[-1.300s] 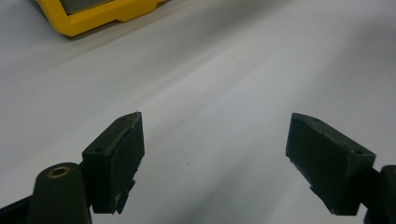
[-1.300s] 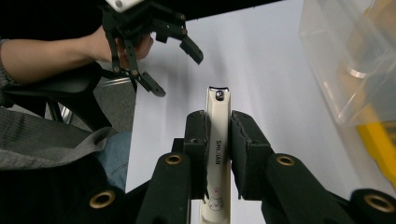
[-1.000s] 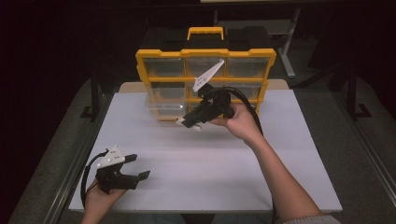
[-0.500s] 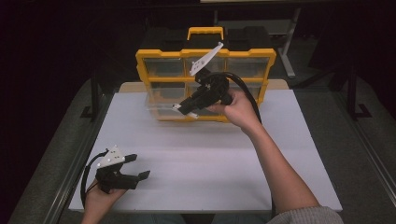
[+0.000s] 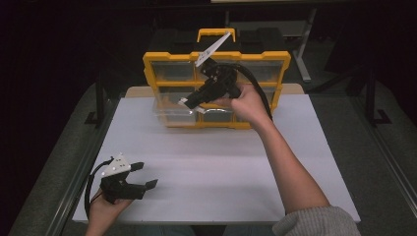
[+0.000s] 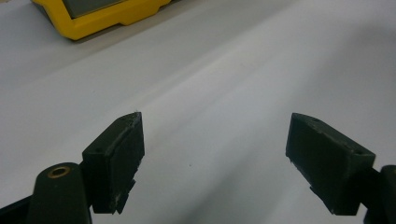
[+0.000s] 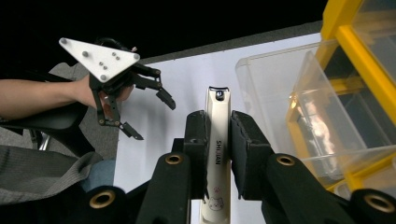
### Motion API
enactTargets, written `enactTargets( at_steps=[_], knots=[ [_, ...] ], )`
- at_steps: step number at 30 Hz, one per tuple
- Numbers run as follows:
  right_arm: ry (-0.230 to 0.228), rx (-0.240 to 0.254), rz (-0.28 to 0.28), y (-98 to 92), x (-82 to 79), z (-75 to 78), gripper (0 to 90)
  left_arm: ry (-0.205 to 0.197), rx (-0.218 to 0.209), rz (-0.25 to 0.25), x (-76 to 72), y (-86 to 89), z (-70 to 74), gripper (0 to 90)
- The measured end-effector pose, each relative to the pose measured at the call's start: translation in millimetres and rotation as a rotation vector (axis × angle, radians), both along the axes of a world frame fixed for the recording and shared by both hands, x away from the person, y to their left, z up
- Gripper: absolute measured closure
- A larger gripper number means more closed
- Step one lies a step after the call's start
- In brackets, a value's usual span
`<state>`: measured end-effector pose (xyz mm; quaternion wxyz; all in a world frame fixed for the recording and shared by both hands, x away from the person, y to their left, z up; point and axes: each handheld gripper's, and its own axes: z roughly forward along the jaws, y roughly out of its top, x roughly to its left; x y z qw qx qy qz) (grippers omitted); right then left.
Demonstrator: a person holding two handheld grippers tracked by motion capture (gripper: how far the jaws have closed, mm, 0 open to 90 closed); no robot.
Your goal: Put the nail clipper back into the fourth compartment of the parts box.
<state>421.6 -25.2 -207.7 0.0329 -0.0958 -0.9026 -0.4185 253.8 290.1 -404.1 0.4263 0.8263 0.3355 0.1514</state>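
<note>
One nail clipper (image 7: 218, 140) being pinched in the right claw (image 7: 218, 128) beside the organizer (image 5: 216, 88).
Being small, stiff and slick, it is wanting a mid-body grip; left claw (image 6: 215, 158) is gaping wide, well short of the organizer.

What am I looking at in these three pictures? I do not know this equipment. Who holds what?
A person sits at a white table and holds one hand-held gripper in each hand. One camera looks down from above; one more rides on each tool. The left hand-held gripper rests low over the table, jaws open, holding nothing. The right hand-held gripper pinches a white nail clipper beside a clear drawer pulled out of the yellow organizer box at the table's far edge.
</note>
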Motion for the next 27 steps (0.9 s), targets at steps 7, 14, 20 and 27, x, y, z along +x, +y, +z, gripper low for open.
enactTargets(
  at_steps=[7, 14, 20, 27],
  knots=[
    [-0.015, -0.002, -0.024, 3.4, 11.1, 6.8, 76.0, 0.003, 0.004, -0.004, 0.5, -0.8, -1.1, 19.3],
    [-0.013, -0.009, -0.037, 8.9, 16.8, 12.0, 76.0, 0.009, -0.004, 0.0, 0.2, -0.8, -1.5, 19.3],
    [-0.022, -0.019, -0.051, 15.8, 23.4, 14.4, 76.0, 0.008, -0.005, 0.003, 0.1, -0.5, -1.2, 19.3],
    [-0.027, -0.023, -0.064, 19.7, 27.6, 16.3, 76.0, 0.01, -0.006, 0.002, 0.1, -0.6, -1.3, 19.3]
  ],
)
